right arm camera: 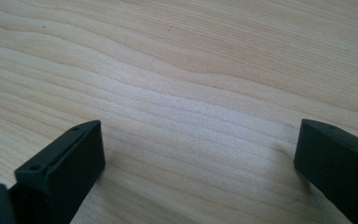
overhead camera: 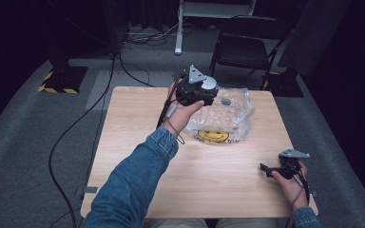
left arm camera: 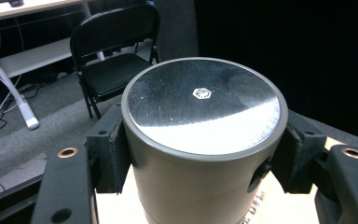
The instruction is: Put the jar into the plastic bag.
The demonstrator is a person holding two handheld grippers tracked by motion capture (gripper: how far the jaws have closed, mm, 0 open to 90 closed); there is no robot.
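Holding a dark grey can in my left hand-held gripper, I keep it lifted above the far part of the table. The two jaws press on its round wall from both sides, so this hand-held gripper is closed on the can. The can stands upright between the jaws, its long axis goes straight up, and its flat shiny top with a small white logo faces the camera of the left gripper view.

Just below and to the right of this hand-held gripper lies a clear plastic bag with a yellow smiling face printed on it. In the high view a small grey round thing rests on or in the bag; I cannot tell what it is.

My right hand-held gripper is well apart from the can, near the close right corner of the table. Its jaws stand wide open with nothing between them, low over the bare wood.

I judge that the next move depends on the bag: it is directly under my left side, so the left hand is much nearer. The can should go down with its axis vertical, and the right hand must come across to help with the bag.
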